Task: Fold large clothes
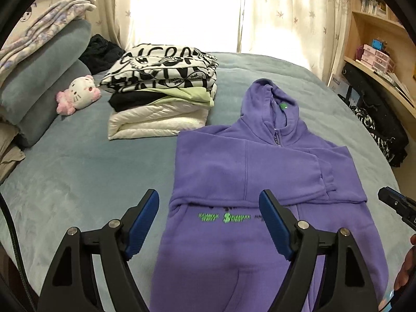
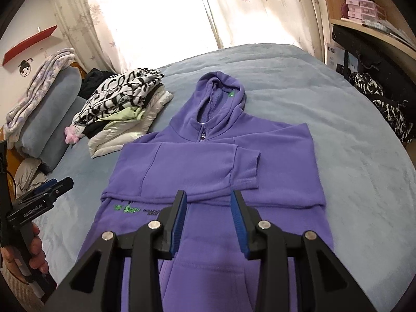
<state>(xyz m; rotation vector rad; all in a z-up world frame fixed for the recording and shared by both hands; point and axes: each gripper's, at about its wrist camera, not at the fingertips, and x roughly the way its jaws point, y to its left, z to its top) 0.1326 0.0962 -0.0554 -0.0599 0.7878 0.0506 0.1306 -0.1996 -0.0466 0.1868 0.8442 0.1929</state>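
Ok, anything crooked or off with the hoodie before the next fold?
Nothing stands out. The purple hoodie lies flat on the bed, both sleeves folded across the chest, hood straight. Both grippers, left and right, hover open.

A pink-and-white plush toy (image 1: 78,95) lies beside grey-blue pillows (image 1: 44,83); floral curtains (image 1: 286,13) hang behind.

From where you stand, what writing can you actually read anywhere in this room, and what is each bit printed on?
"GenRobot.AI": on the side of the left gripper.
Green print across the purple hoodie: blurred, not readable.
Black lettering on the white patterned top of the clothes pile: folded, no whole word readable.
White box by the desk: lettering too small to read.
Green tag inside the hood: too small to read.
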